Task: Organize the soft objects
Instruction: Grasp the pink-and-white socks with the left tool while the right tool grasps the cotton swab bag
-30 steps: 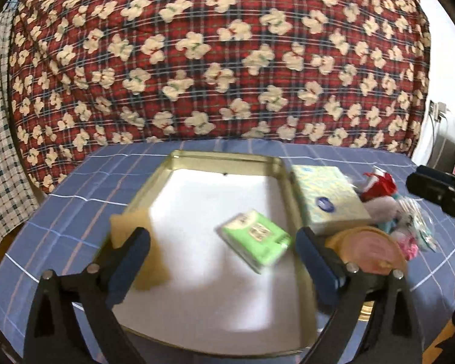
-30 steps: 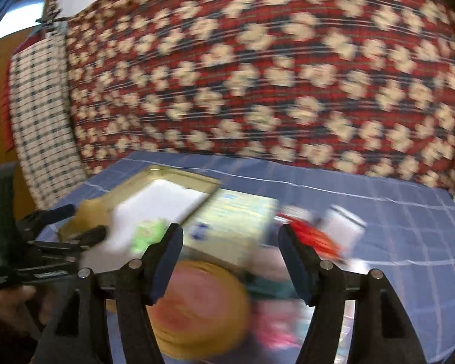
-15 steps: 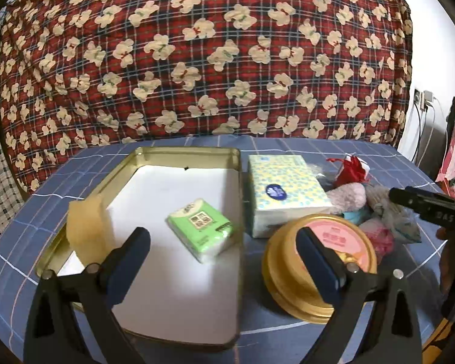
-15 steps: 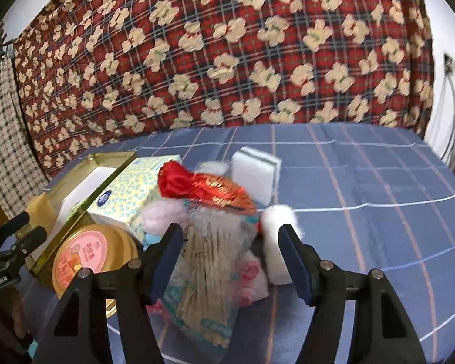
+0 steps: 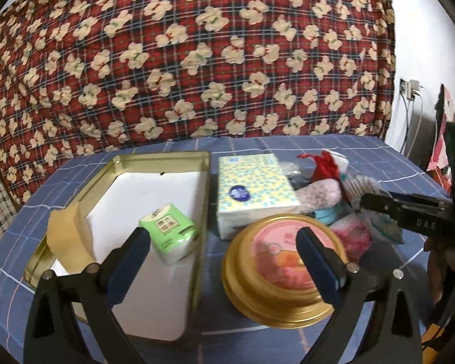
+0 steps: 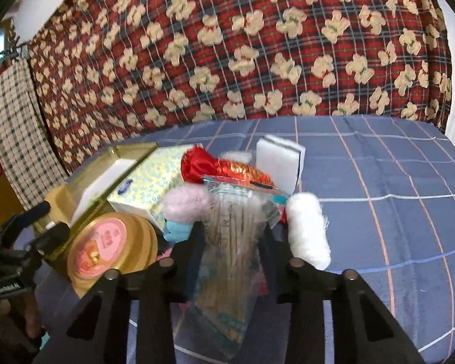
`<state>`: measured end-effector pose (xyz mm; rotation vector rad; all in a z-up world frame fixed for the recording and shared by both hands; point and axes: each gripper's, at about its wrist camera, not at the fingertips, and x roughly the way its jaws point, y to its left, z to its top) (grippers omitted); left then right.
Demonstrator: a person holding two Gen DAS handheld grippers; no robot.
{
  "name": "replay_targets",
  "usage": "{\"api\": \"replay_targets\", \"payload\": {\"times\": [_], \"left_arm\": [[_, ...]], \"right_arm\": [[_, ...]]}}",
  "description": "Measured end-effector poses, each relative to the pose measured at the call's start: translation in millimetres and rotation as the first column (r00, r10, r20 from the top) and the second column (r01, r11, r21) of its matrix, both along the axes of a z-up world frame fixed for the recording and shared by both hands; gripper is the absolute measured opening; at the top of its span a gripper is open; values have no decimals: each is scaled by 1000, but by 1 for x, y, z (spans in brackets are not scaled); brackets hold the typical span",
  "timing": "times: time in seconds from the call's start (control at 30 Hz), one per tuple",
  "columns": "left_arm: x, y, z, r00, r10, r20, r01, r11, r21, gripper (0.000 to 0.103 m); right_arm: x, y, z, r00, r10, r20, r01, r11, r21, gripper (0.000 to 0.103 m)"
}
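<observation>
Closing right gripper (image 6: 232,236) on bag of cotton swabs (image 6: 230,233), atop pile beside tissue box (image 6: 145,188). Squeezing mid-bag, lifting straight up, avoiding white puff (image 6: 308,227). Heading for tray (image 5: 163,160). Keeping left gripper (image 5: 224,248) wide, holding nothing, above tray w/ 1 green pack (image 5: 166,230).

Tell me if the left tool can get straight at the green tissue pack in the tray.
Probably yes: the left tool is open, and the green tissue pack lies uncovered in the gold tray just ahead.
</observation>
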<state>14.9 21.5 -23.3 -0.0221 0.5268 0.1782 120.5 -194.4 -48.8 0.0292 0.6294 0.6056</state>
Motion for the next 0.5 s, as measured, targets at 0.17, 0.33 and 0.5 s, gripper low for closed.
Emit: {"api": "replay_targets", "payload": {"times": [0.17, 0.33, 0.5], "left_arm": [[4, -24, 6, 998, -57, 7, 57, 998, 29, 98], [14, -56, 8, 991, -131, -1, 130, 990, 54, 98], [26, -97, 3, 975, -218, -34, 221, 971, 94, 94]], "right_arm": [[-5, -15, 10, 999, -23, 39, 21, 999, 48, 33], [-5, -32, 11, 992, -106, 69, 106, 994, 11, 33], [4, -54, 8, 979, -188, 84, 190, 982, -14, 33]]}}
